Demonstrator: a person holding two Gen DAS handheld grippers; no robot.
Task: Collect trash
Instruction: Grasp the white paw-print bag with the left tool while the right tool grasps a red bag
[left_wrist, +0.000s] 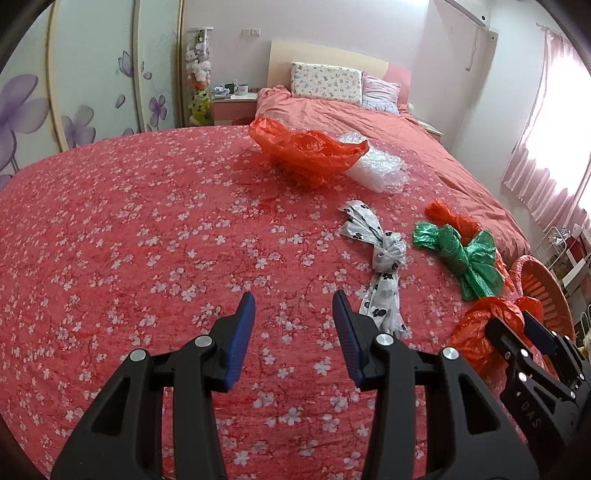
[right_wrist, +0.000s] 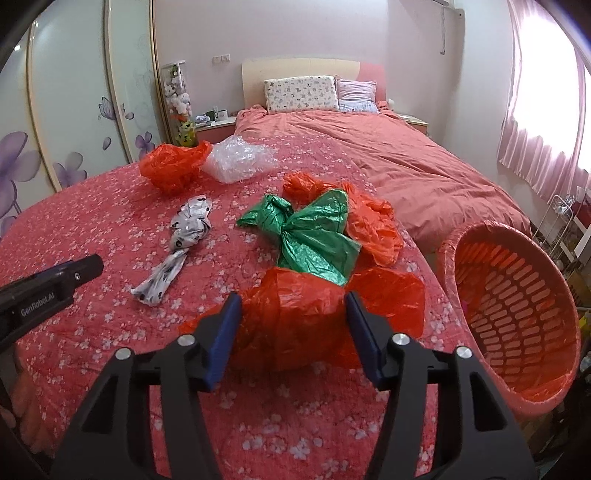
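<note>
Since the red bag (right_wrist: 295, 314) on the bed (right_wrist: 110, 240) sits between my right gripper (right_wrist: 293, 328) fingers, spread around it unpinched, I'd judge it light, slippery; pinch its bunched middle. Left gripper (left_wrist: 293, 325) fingers spread, empty.

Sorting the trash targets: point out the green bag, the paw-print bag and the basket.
green bag (right_wrist: 310, 236): right wrist view, on its crumpled middle.
paw-print bag (left_wrist: 386, 273): left wrist view, just below its knot.
basket (right_wrist: 517, 295): right wrist view, on its slotted inner wall.
</note>
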